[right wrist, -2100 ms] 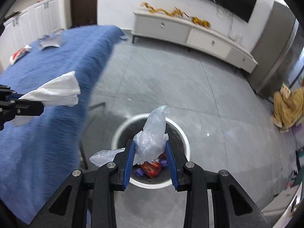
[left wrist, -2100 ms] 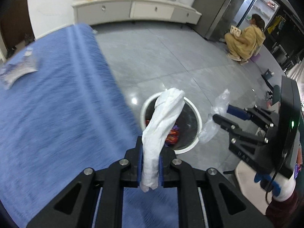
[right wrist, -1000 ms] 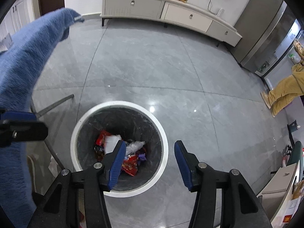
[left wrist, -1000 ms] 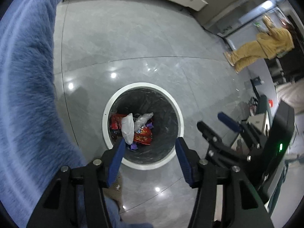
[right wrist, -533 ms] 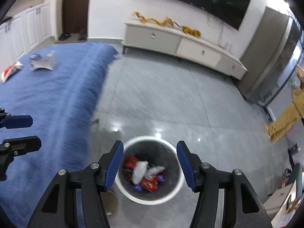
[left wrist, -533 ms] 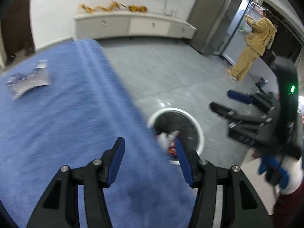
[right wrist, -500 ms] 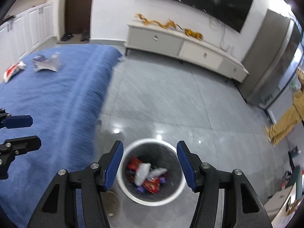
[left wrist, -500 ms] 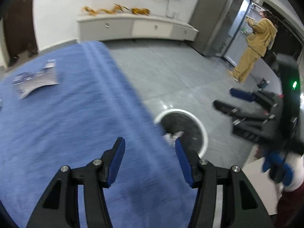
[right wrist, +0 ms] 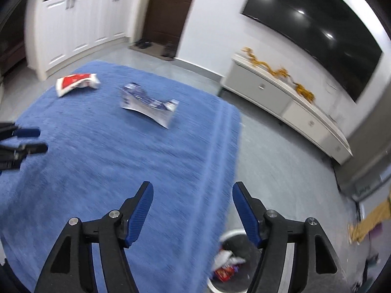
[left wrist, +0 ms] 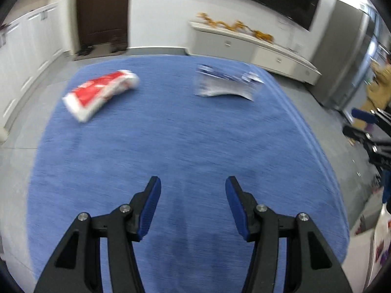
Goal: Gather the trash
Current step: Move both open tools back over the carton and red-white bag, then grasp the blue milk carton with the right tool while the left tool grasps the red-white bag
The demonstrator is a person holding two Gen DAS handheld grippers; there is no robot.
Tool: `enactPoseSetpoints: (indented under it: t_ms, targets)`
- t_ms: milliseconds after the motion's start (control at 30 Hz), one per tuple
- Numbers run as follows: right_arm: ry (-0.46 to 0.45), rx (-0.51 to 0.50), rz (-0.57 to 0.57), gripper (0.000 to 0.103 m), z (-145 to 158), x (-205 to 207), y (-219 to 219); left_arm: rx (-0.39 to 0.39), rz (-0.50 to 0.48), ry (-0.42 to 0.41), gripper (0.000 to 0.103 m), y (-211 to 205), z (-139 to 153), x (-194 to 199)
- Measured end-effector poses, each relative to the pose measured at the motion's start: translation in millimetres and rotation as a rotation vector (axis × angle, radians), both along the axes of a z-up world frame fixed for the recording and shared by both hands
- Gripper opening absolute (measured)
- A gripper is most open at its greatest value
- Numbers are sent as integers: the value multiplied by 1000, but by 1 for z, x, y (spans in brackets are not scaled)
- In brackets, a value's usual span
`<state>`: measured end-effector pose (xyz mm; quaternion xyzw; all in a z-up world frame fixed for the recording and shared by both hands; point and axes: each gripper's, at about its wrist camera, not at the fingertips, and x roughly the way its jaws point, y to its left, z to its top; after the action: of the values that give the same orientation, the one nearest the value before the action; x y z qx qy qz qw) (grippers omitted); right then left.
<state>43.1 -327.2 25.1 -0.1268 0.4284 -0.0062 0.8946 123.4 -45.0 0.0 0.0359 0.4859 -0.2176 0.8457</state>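
A red and white wrapper (left wrist: 100, 92) (right wrist: 77, 82) and a blue and silver wrapper (left wrist: 228, 84) (right wrist: 149, 106) lie at the far end of the table's blue cloth (left wrist: 185, 146) (right wrist: 110, 161). My left gripper (left wrist: 193, 196) hangs open over the near half of the cloth, nothing between its fingers. My right gripper (right wrist: 193, 206) hovers over the cloth's right edge, its jaws opening and empty. The white-rimmed trash bin (right wrist: 229, 266) holds wrappers low on the floor, partly hidden by the cloth and my right finger. Each gripper shows at the other view's edge.
A low white cabinet (right wrist: 288, 102) stands along the far wall under a dark screen (right wrist: 315, 31). White cupboards (right wrist: 73, 22) and a brown door (left wrist: 103, 9) are at the back left. A person in yellow clothes (left wrist: 377, 90) stands far right on the grey floor.
Both grippers swung up and left from over the bin to over the blue cloth. The tissue and plastic bag they held two seconds ago now lie in the bin. The right jaws widened.
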Motion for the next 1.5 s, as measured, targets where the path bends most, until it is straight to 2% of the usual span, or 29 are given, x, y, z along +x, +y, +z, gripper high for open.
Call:
enactPoseSetpoints:
  t_ms: [100, 200, 367, 567, 767, 900, 1067, 1100, 1133, 1167, 1200, 1267, 1333, 1400, 1500]
  targets:
    - [23, -9, 66, 67, -5, 29, 25, 22, 26, -40, 61, 25, 8, 28]
    - [52, -21, 135, 71, -11, 63, 45, 62, 7, -88, 68, 40, 18, 61]
    - [100, -46, 222, 74, -23, 118, 72, 129, -38, -123, 71, 37, 20, 113]
    - [155, -68, 285, 76, -43, 171, 86, 208, -112, -115, 72, 23, -2, 161]
    - [211, -69, 320, 76, -65, 215, 87, 284, -150, -103, 72, 8, -26, 192]
    - [259, -59, 339, 76, -82, 232, 87, 301, -144, -85, 72, 7, -39, 205]
    - [292, -37, 337, 75, -96, 243, 83, 275, -107, -59, 71, 11, -50, 218]
    - [293, -27, 337, 72, -97, 243, 81, 263, -94, -56, 70, 13, -51, 218]
    - [294, -9, 337, 61, -97, 242, 79, 257, -87, -59, 68, 13, -51, 218]
    - [298, 5, 338, 54, -96, 241, 77, 252, -77, -59, 58, 14, -51, 218]
    - [296, 12, 338, 50, -95, 239, 75, 239, -65, -45, 52, 16, -52, 218]
    - [285, 5, 341, 45, -91, 234, 72, 217, -52, -38, 47, 18, -50, 218]
    - [281, 16, 340, 33, -88, 227, 70, 203, -46, -26, 43, 19, -47, 214]
    - [268, 23, 333, 32, -83, 218, 69, 185, -43, -20, 37, 18, -42, 204]
    - [248, 37, 327, 32, -74, 203, 69, 133, -35, -4, 33, 20, -33, 191]
